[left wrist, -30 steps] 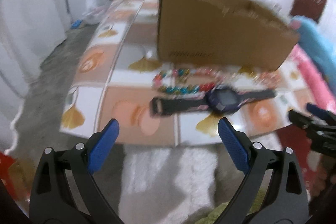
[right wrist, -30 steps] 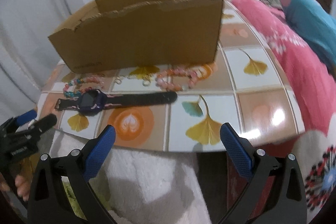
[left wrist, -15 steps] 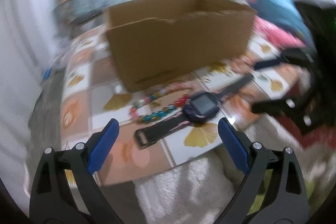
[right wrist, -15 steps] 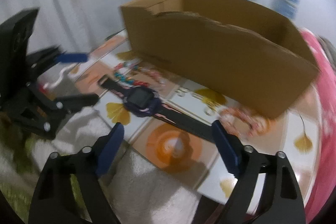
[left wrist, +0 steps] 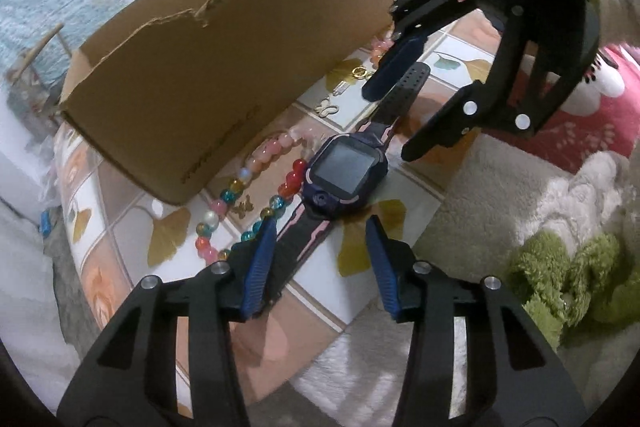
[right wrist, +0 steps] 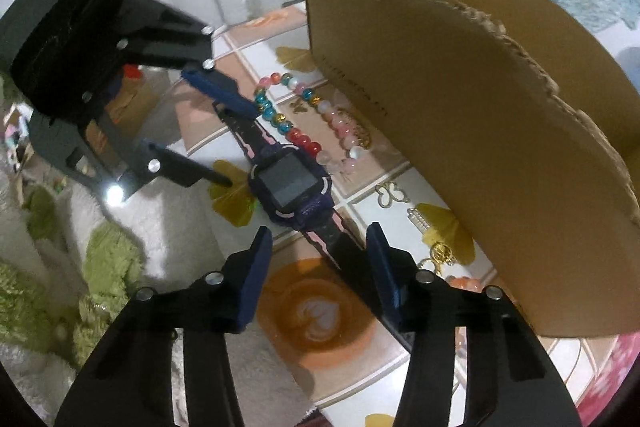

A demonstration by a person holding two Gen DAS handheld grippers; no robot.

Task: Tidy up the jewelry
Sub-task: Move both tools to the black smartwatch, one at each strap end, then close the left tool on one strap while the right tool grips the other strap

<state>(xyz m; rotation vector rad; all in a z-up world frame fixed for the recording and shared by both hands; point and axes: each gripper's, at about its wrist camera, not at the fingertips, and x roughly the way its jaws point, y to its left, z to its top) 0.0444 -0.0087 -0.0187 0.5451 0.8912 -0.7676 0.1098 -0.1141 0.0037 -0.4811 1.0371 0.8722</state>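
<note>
Jewelry lies in a row on the tiled counter [left wrist: 404,187] with a ginkgo-leaf pattern, along the front wall of a brown cardboard box [left wrist: 224,67]: a dark purple smartwatch with a black and pink strap [left wrist: 346,173], a bracelet of multicoloured glass beads [left wrist: 248,205] just beside it on the box side, a pink bead bracelet [left wrist: 378,45] near the box's far corner, and small gold and silver charms [right wrist: 416,217] between strap and box.

Left gripper [left wrist: 320,259] reaches in low over the counter edge, its blue-padded jaws parted on either side of the near strap end and gripping nothing. Right gripper [right wrist: 318,267] comes from the opposite end, facing the left one, jaws likewise parted astride the other strap end and closed on nothing. Whether the pads touch the strap cannot be told.

The box is open at the top with a torn front rim; its inside is hidden from both views, apart from a bare stretch of inner wall.
</note>
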